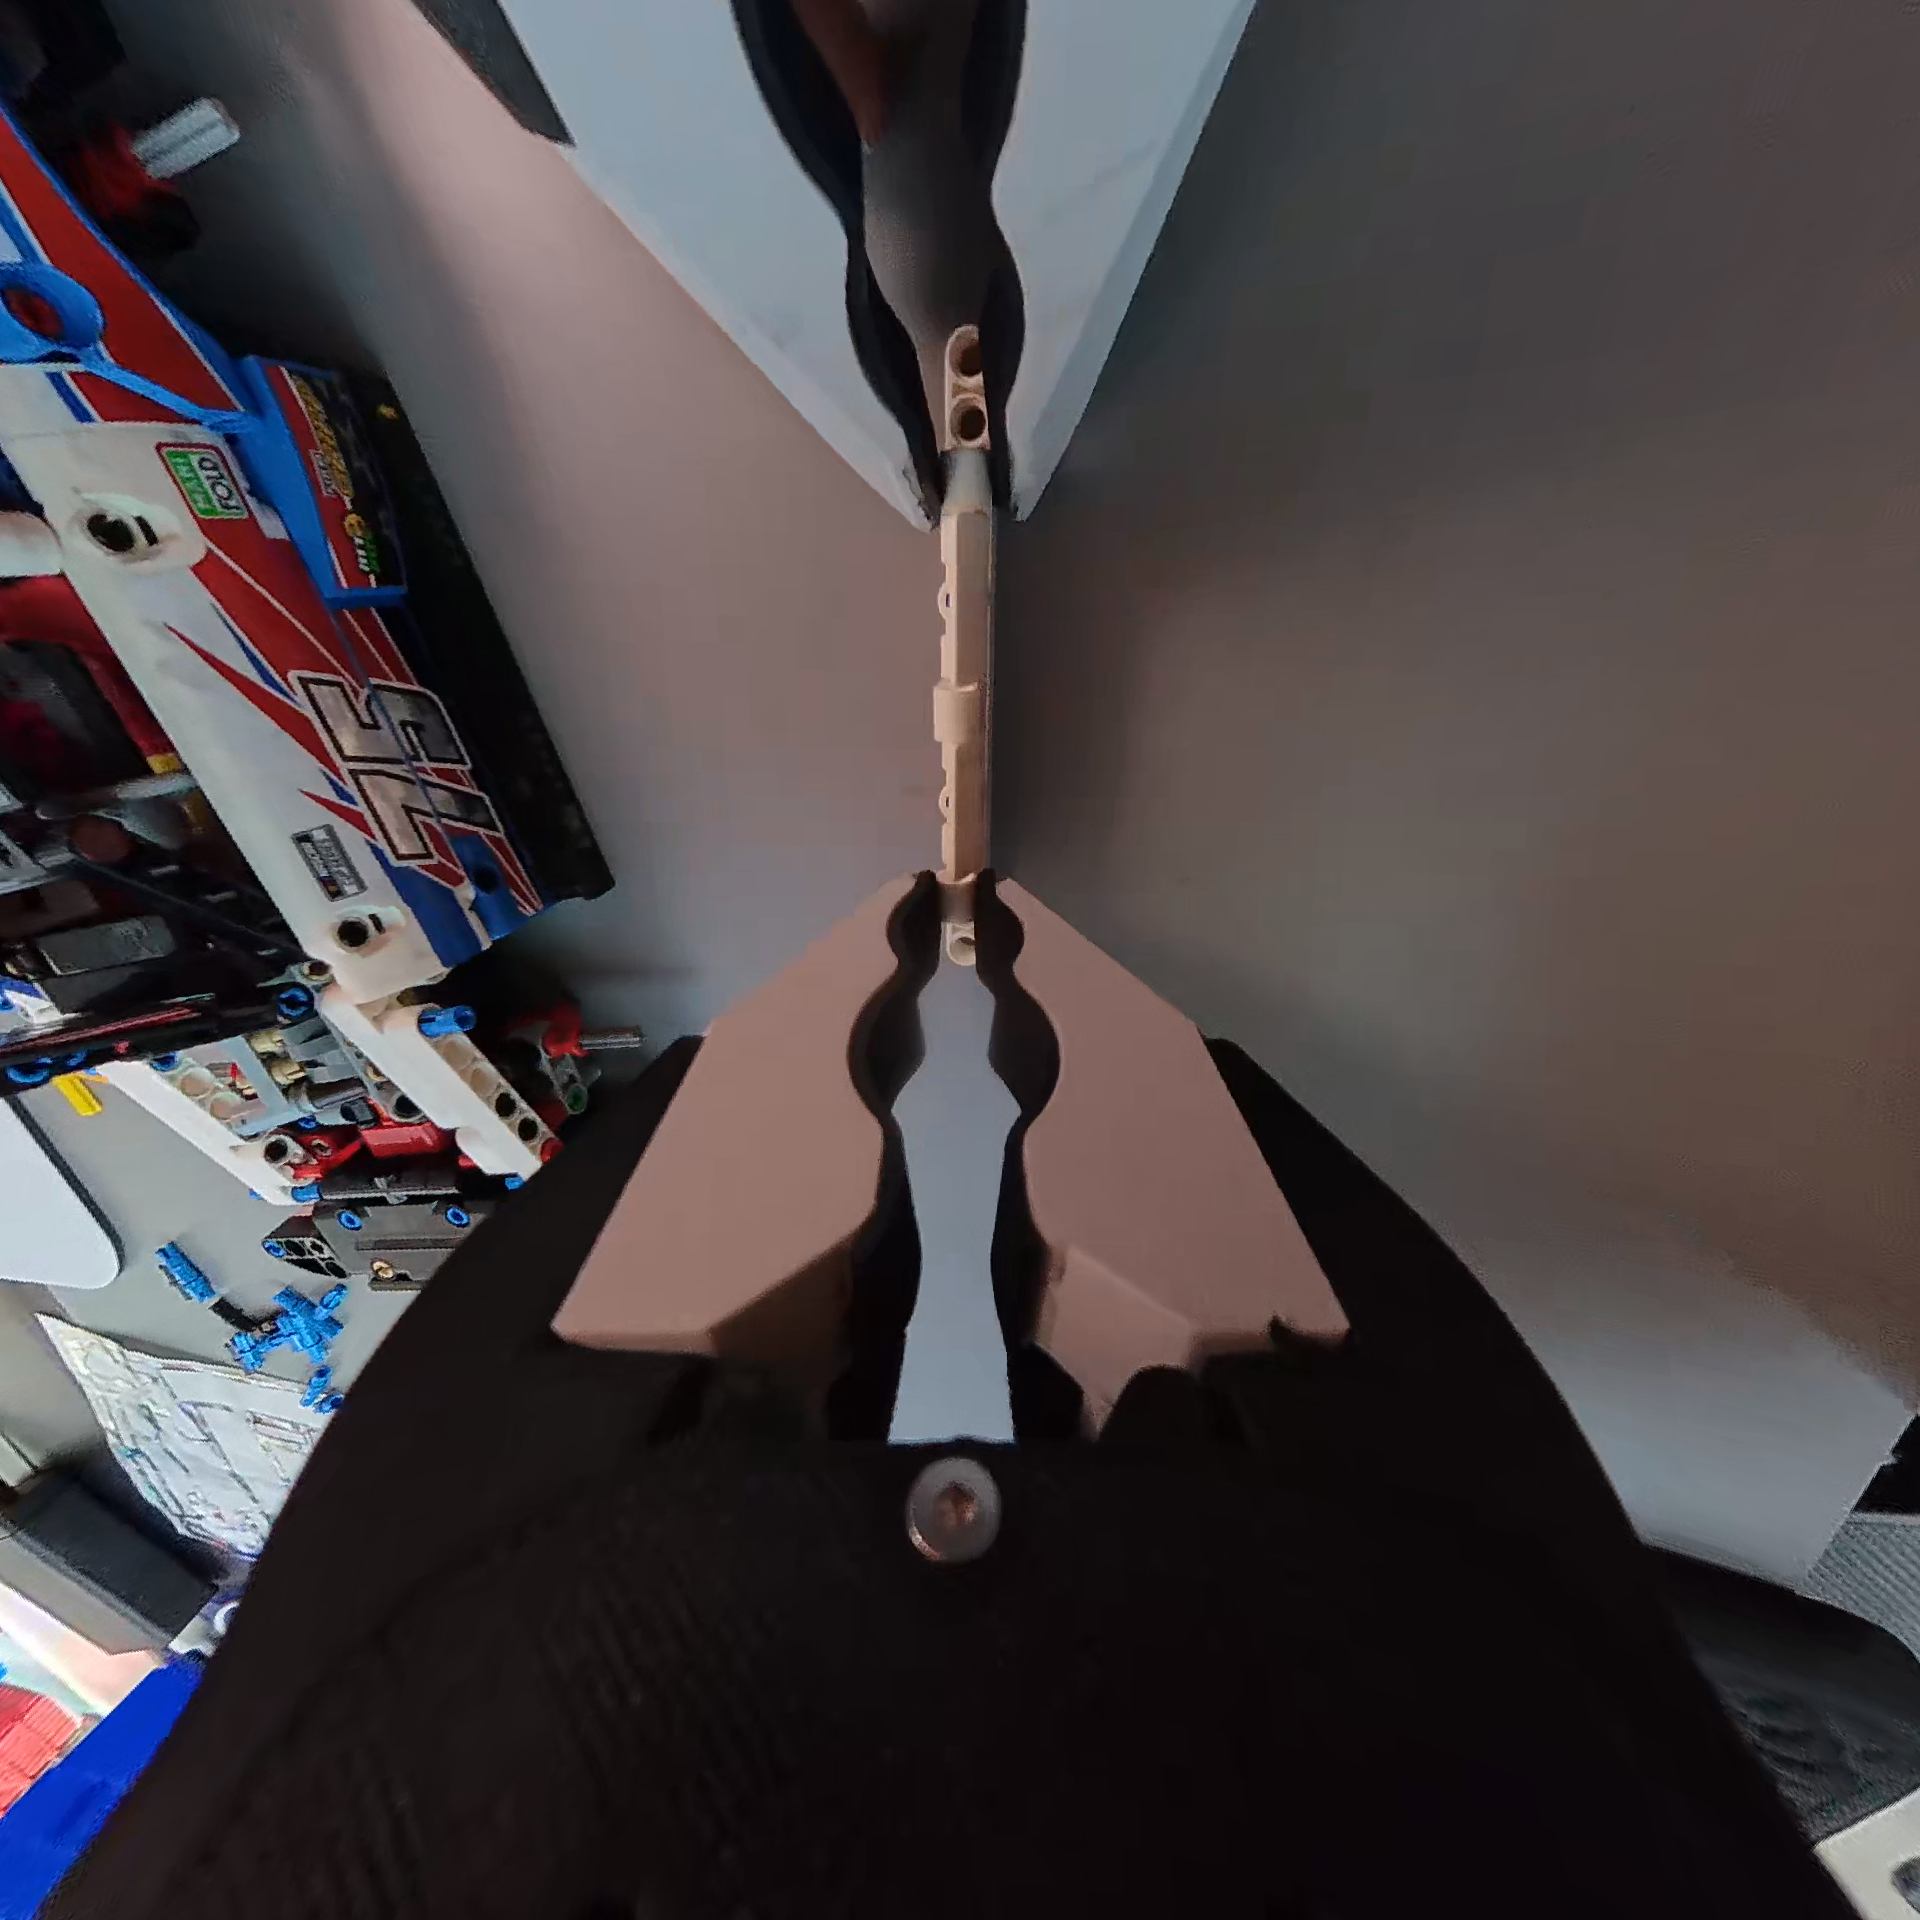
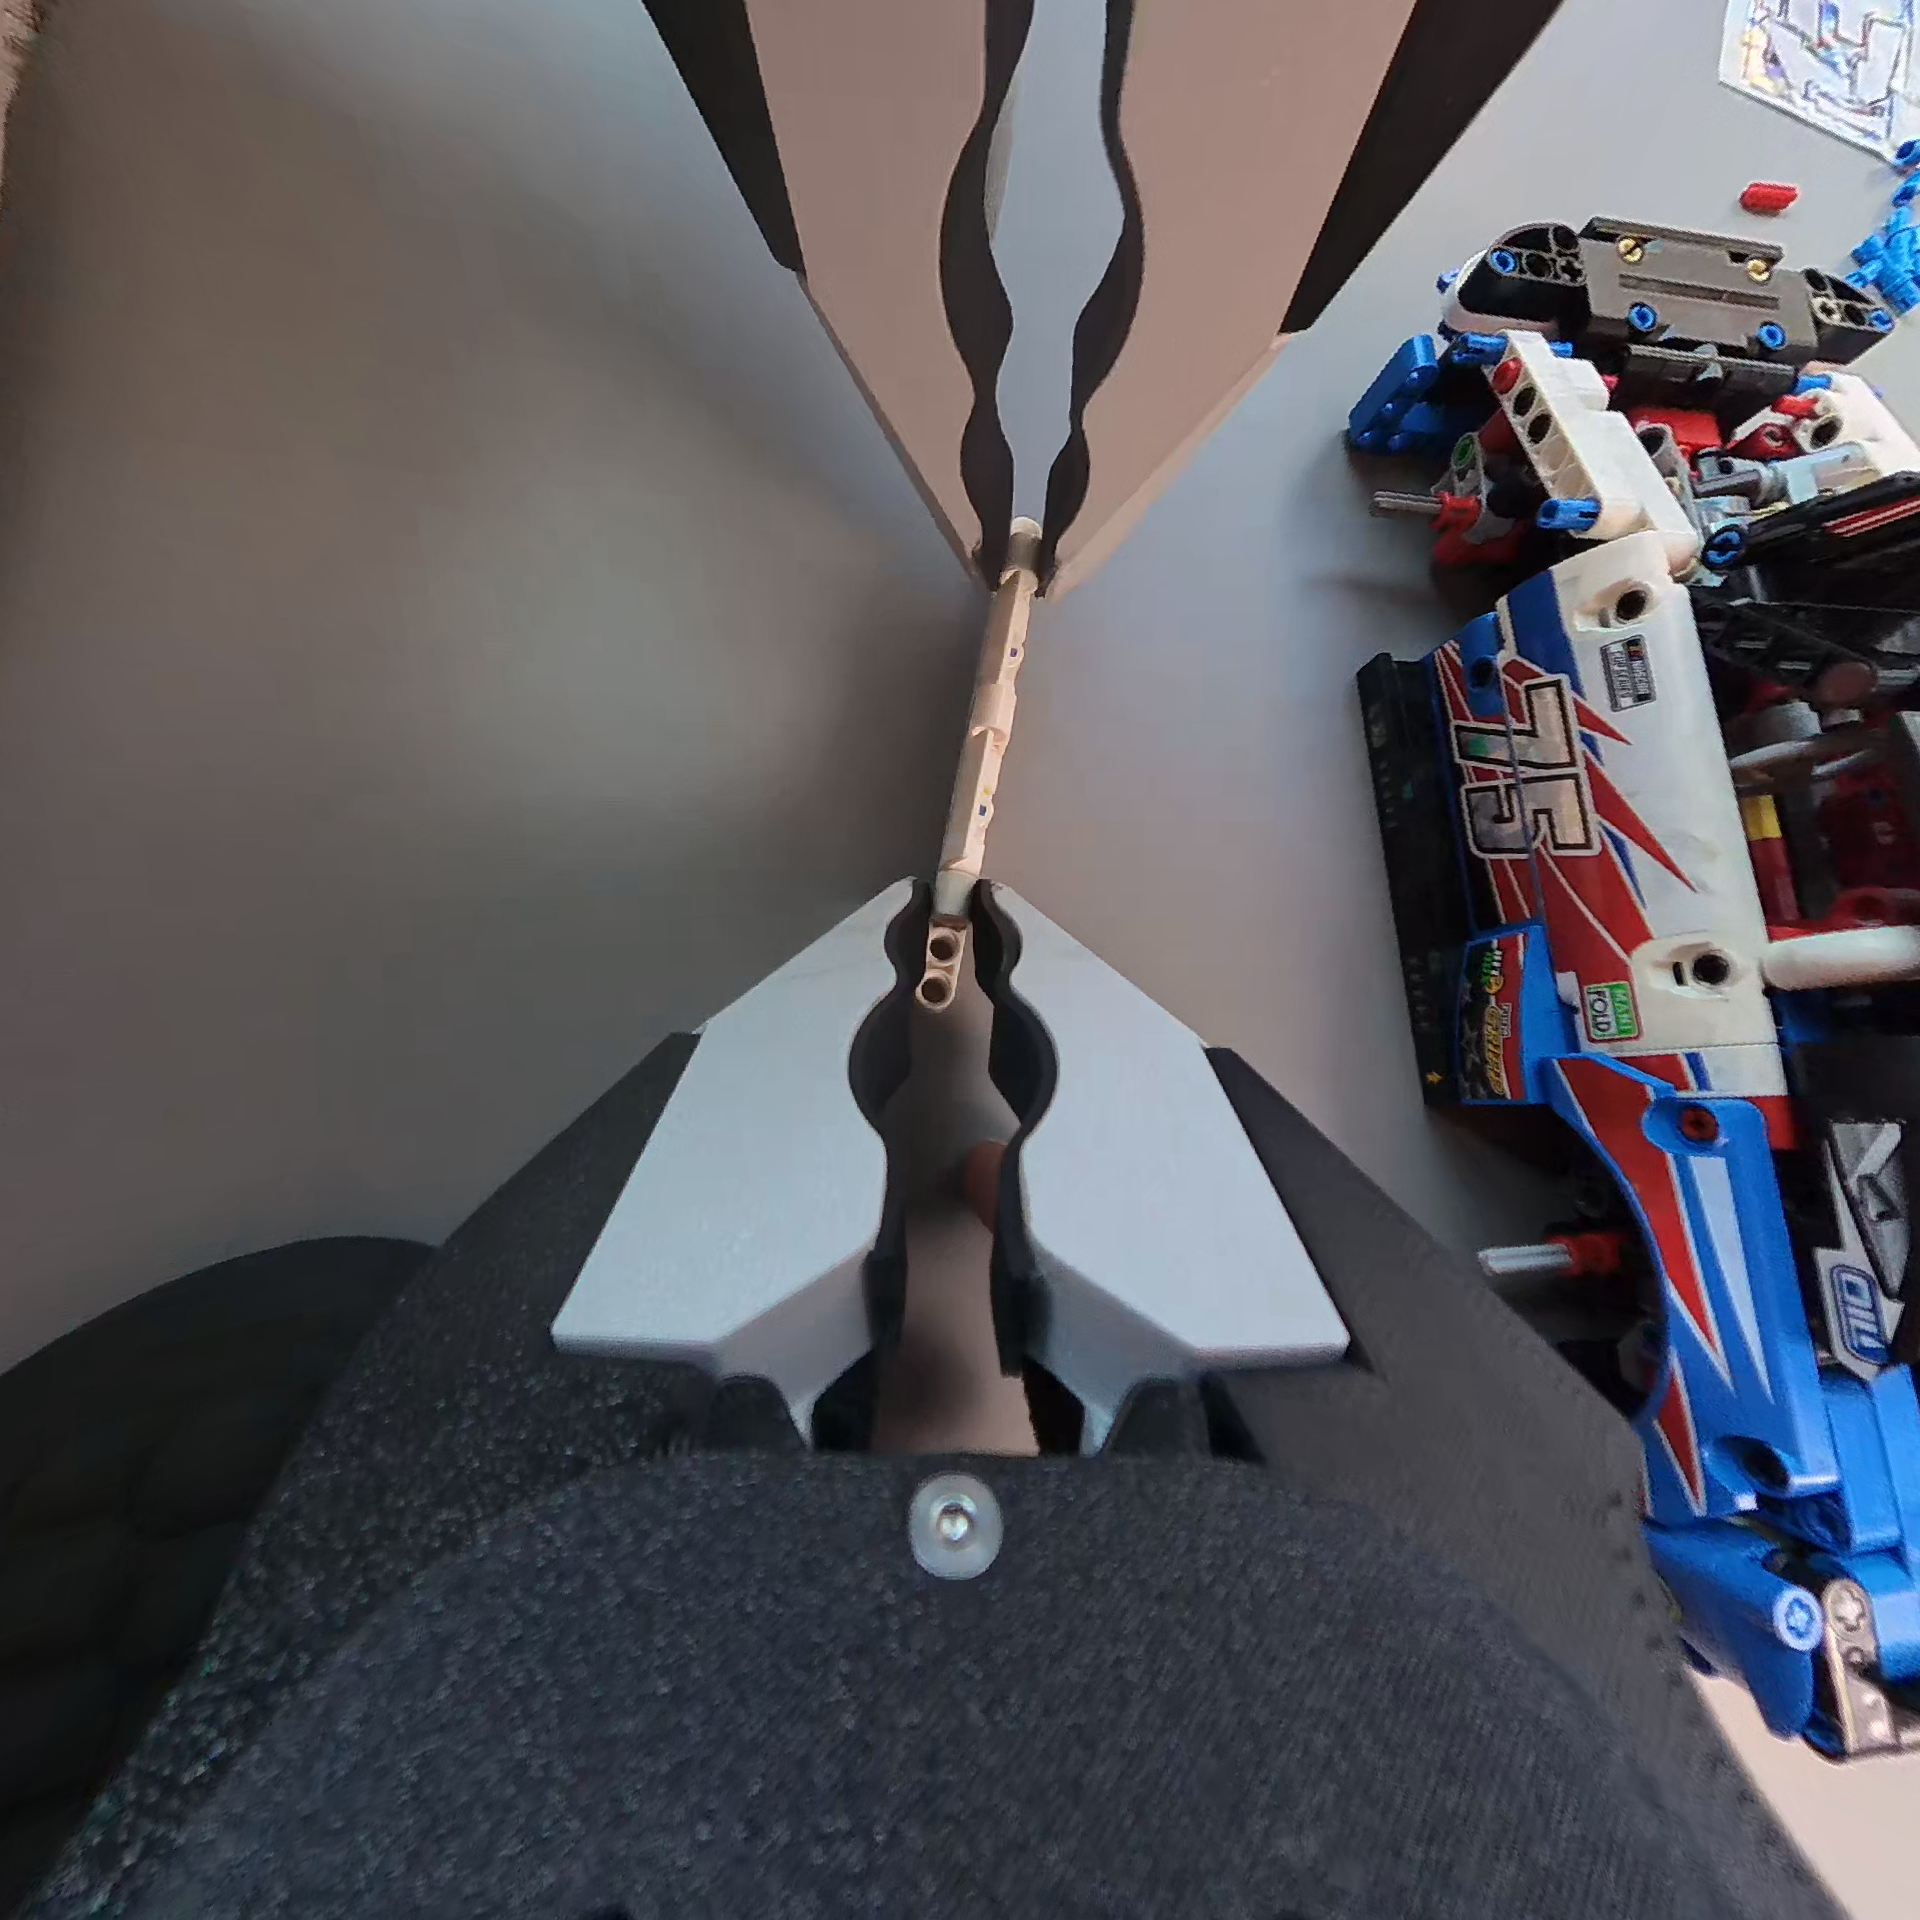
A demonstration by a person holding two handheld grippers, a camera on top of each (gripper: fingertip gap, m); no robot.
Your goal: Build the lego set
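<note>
Both grippers, left [image 1: 961,914] and right [image 2: 954,914], are pinching opposite ends of the tan Technic beam [image 1: 964,707], so keeping it straight beside the race truck [image 2: 1621,883] matters.

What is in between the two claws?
A long cream lego beam stretches between them. The left claw pinches one end and the right claw pinches the other. Both wrist views show it, above bare grey table.

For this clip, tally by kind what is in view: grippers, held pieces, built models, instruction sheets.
Grippers: 2, left gripper and right gripper, each shut on one end of the beam
Held pieces: 1, tan beam
Built models: 1, race car
Instruction sheets: 1, sheet
Total: 5
</note>
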